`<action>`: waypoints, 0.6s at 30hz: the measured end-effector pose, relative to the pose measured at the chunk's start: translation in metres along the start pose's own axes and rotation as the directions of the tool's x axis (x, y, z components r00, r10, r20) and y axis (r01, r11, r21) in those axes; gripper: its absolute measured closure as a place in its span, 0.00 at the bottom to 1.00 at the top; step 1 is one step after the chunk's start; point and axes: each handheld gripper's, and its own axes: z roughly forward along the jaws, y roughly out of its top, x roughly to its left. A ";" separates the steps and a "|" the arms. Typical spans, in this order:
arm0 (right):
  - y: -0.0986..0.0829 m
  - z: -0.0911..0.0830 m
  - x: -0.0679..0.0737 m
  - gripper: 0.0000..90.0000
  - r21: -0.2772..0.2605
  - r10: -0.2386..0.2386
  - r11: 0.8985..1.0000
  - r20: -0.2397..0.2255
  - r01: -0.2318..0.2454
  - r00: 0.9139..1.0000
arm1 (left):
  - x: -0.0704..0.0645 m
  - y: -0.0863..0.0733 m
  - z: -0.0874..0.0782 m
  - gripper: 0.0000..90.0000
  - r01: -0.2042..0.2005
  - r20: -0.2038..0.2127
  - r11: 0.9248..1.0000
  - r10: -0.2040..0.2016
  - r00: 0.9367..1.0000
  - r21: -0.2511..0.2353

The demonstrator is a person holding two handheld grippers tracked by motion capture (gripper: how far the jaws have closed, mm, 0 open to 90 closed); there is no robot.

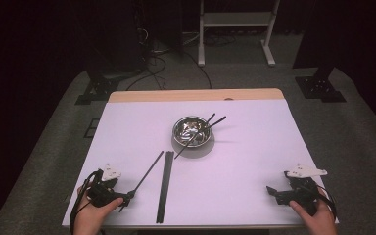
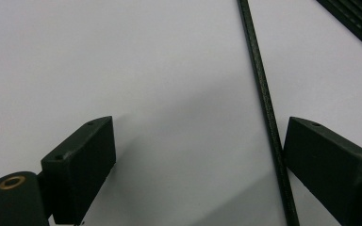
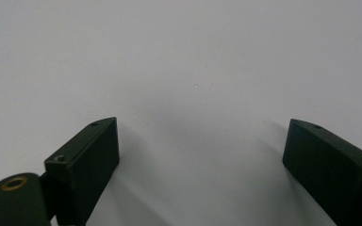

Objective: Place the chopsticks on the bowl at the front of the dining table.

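A shiny metal bowl (image 1: 192,132) stands mid-table with two black chopsticks (image 1: 210,124) leaning in it. One loose black chopstick (image 1: 147,175) lies slantwise near my left gripper (image 1: 126,197). In the left gripper view that chopstick (image 2: 265,106) runs between the open jaws of the left gripper (image 2: 200,143), close beside the right-hand jaw, and I cannot tell whether they touch. A tight row of black chopsticks (image 1: 165,186) lies just right of it, and its ends (image 2: 353,21) show in the left gripper view. My right gripper (image 1: 273,192) rests open at the front right over bare table (image 3: 200,141).
The white table top (image 1: 254,147) has a wooden strip (image 1: 196,95) along its far edge. Beyond it are a dark floor, cables (image 1: 152,58) and a white stand's legs (image 1: 235,29). A hand holds each gripper at the front edge.
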 end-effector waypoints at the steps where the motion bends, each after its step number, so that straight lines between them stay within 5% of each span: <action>1: 0.000 0.000 0.000 0.11 0.000 0.000 1.000 0.000 0.000 1.000 | 0.000 0.000 0.000 0.10 0.001 -0.001 1.000 -0.001 1.000 0.000; 18: 0.000 0.000 0.000 0.11 0.000 0.000 1.000 0.000 0.000 1.000 | 0.019 -0.005 -0.005 0.10 0.031 -0.040 1.000 -0.030 0.999 0.003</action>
